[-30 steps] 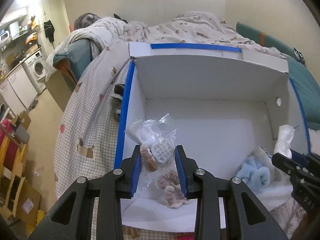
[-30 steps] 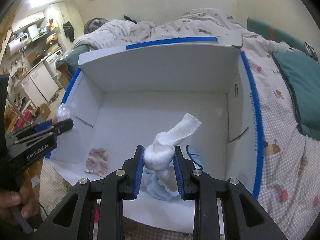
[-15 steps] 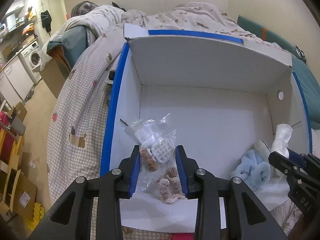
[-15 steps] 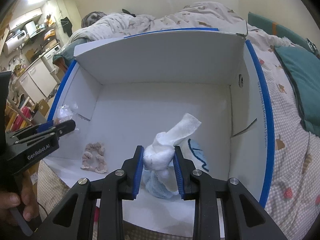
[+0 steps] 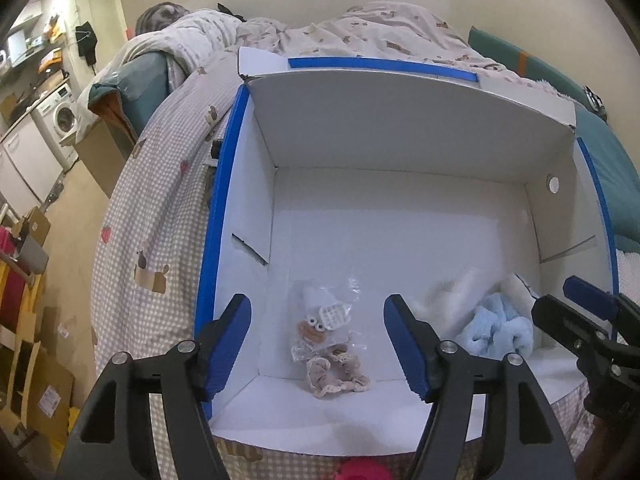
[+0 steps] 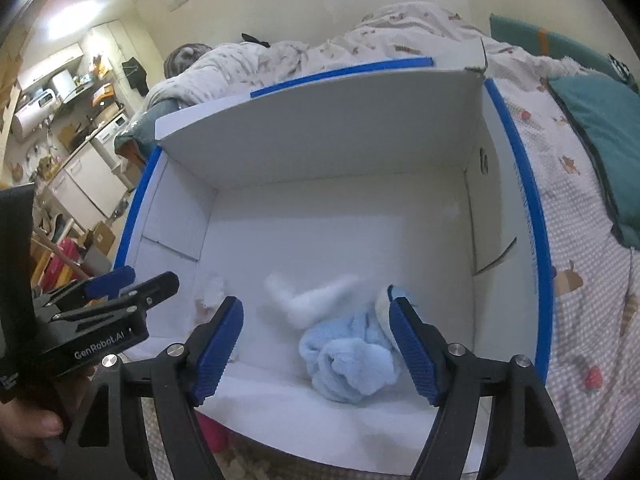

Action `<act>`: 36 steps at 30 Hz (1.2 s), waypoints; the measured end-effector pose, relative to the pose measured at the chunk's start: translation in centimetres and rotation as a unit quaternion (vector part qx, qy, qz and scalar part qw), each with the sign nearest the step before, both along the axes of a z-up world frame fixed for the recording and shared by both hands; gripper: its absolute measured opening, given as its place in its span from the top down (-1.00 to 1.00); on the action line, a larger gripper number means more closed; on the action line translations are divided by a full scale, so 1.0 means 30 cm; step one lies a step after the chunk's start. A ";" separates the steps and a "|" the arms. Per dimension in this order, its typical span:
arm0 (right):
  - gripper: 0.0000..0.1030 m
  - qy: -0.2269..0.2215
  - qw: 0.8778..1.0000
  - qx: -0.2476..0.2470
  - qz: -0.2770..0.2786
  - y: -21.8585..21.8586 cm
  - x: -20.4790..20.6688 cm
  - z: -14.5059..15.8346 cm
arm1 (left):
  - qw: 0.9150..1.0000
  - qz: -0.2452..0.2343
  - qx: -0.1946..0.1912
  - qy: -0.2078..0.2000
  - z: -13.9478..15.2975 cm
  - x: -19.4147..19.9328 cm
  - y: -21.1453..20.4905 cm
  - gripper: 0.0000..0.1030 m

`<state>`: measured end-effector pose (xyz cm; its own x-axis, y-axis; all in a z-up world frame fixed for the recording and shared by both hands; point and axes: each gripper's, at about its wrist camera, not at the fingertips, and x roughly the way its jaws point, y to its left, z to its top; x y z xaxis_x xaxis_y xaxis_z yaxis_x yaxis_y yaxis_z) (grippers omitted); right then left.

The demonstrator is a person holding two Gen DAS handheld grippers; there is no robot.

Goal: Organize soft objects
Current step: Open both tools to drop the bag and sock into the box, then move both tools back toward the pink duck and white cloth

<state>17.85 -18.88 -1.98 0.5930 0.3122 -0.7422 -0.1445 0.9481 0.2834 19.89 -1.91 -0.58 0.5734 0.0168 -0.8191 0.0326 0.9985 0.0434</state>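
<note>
A white cardboard box with blue-taped rims (image 5: 218,216) (image 6: 532,216) sits on the bed. My left gripper (image 5: 318,338) hangs over its near left corner, jaws opening and apart from everything. Below them a clear plastic bag of small toys (image 5: 322,322) lies on the box floor, on a beige frilly cloth (image 5: 338,376). My right gripper (image 6: 316,344) is over the near right part, jaws opening with nothing pressed. A blurred white sock (image 6: 312,300) (image 5: 444,296) is dropping beside a light blue fluffy cloth (image 6: 348,356) (image 5: 496,328).
A checked bedspread (image 5: 160,216) surrounds the box, with a rumpled duvet (image 5: 360,36) behind and a teal pillow (image 6: 604,140) to the right. A pink object (image 5: 362,470) lies at the box's near edge. Cardboard boxes and a washing machine (image 5: 64,116) stand left of the bed.
Both grippers have opened. The plastic bag dropped from the left jaws onto the beige cloth, and the white sock fell from the right jaws toward the blue cloth.
</note>
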 end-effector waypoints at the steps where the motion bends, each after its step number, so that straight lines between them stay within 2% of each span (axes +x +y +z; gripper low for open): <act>1: -0.55 0.002 1.000 0.000 0.000 0.001 0.001 -0.002 | 1.000 0.000 0.001 0.001 -0.001 0.000 -0.001 -0.28; 25: -0.55 -0.010 1.000 -0.008 -0.002 0.003 -0.019 0.013 | 1.000 -0.003 -0.001 -0.007 0.023 -0.031 -0.002 -0.29; 36: -0.55 -0.016 0.999 -0.025 -0.016 -0.013 -0.087 0.043 | 0.999 0.020 -0.010 -0.027 0.094 -0.103 0.075 -0.29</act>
<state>15.24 -19.27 -0.68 0.6263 0.2563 -0.7363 -0.1226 0.9650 0.2316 16.80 0.35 2.25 0.6158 0.0251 -0.7875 -0.0088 0.9996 0.0250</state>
